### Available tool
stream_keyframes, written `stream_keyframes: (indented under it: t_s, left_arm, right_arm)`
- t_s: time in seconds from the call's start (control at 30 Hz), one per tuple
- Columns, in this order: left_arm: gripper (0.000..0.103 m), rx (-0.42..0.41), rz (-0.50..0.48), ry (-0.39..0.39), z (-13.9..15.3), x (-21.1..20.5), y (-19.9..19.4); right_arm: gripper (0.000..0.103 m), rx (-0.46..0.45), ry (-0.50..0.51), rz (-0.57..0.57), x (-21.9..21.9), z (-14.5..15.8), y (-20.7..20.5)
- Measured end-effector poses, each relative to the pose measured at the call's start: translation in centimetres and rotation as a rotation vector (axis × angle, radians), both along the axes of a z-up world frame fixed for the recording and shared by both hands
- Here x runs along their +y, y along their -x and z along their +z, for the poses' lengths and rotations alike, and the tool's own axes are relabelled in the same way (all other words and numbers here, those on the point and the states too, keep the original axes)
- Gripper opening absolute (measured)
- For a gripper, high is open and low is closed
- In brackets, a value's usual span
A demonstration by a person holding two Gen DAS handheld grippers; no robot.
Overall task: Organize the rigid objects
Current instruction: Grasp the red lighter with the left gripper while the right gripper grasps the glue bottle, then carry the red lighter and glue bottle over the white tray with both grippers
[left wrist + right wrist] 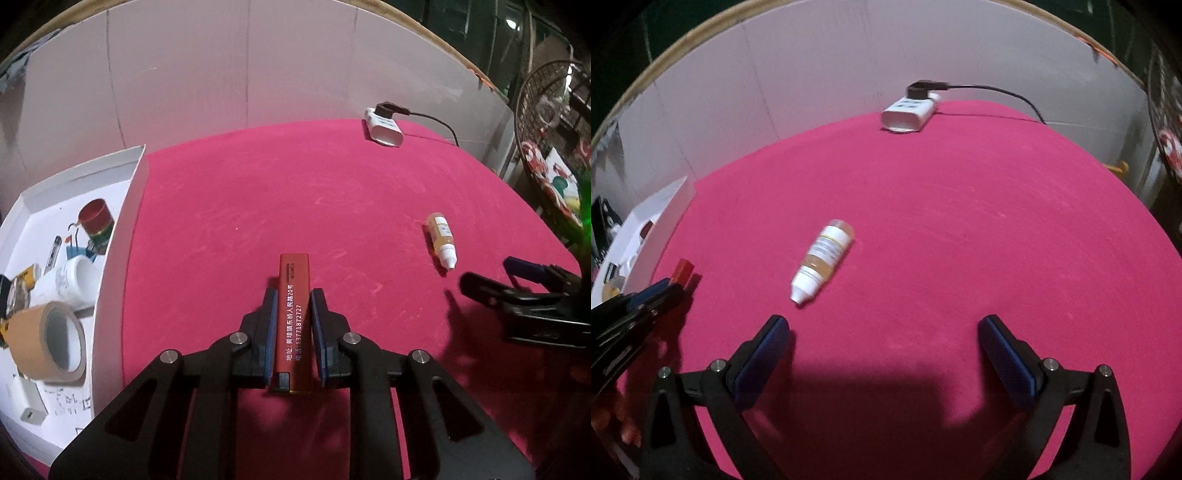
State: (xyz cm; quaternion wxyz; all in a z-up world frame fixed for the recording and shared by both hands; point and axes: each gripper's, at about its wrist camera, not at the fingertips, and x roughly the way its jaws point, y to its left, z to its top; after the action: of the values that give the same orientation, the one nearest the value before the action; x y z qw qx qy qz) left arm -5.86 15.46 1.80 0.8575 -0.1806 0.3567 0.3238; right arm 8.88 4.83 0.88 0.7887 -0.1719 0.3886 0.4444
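My left gripper (293, 295) is shut on a flat red bar with white print (293, 299), held just above the pink tablecloth; the bar's tip also shows in the right wrist view (683, 271). A small dropper bottle of yellow liquid (822, 262) lies on its side on the cloth, a little ahead and left of my right gripper (882, 328), which is open and empty. The bottle also shows in the left wrist view (441, 240), with the right gripper (491, 280) at the right edge.
A white box (122, 236) at the left holds a roll of tape (48, 341), a red tin (96, 218), a white jar (68, 280) and several small items. A white charger with a black cable (384, 127) lies at the back, also in the right wrist view (910, 110). White panels wall the table.
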Motion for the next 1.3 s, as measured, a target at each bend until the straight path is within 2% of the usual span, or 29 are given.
stream_keyframes:
  t_s: [0.33, 0.53, 0.63, 0.7, 0.73, 0.77, 0.8, 0.83, 0.93, 1.3]
  left_arm:
    - [0.017, -0.010, 0.025, 0.030, -0.7, 0.6, 0.1]
    - [0.017, -0.012, 0.036, 0.050, -1.0, 1.0, 0.2]
    - [0.017, -0.013, 0.040, 0.053, -1.0, 1.0, 0.3]
    - [0.017, -0.013, 0.042, 0.054, -1.0, 1.1, 0.4]
    - [0.017, -0.013, 0.043, 0.052, -1.0, 1.0, 0.4]
    - [0.017, -0.013, 0.045, 0.049, -0.9, 1.0, 0.4]
    - [0.017, -0.013, 0.046, 0.047, -0.9, 1.0, 0.4]
    - [0.017, -0.012, 0.047, 0.043, -0.9, 0.9, 0.4]
    - [0.017, -0.008, 0.050, 0.032, -0.8, 0.7, 0.4]
    - [0.017, -0.011, 0.052, -0.010, -0.2, -0.2, 0.4]
  right_arm:
    - [0.103, -0.066, 0.072, 0.079, 4.9, -0.5, 2.4]
    - [0.101, -0.065, 0.066, 0.065, 6.6, -0.4, 2.0]
    - [0.084, -0.076, 0.044, 0.067, 6.2, -0.2, 2.2]
    - [0.065, -0.080, 0.032, 0.069, 5.9, 0.0, 2.2]
    - [0.061, -0.080, 0.027, 0.076, 5.8, 0.1, 2.3]
    - [0.053, -0.081, 0.023, 0.080, 5.8, 0.2, 2.2]
    - [0.040, -0.082, 0.019, 0.086, 5.7, 0.3, 2.2]
    - [0.033, -0.080, 0.015, 0.097, 5.7, 0.3, 2.2]
    - [0.019, -0.071, 0.002, 0.136, 5.5, 0.4, 2.5]
    - [0.018, 0.037, -0.134, 0.162, 2.5, 1.3, 3.3]
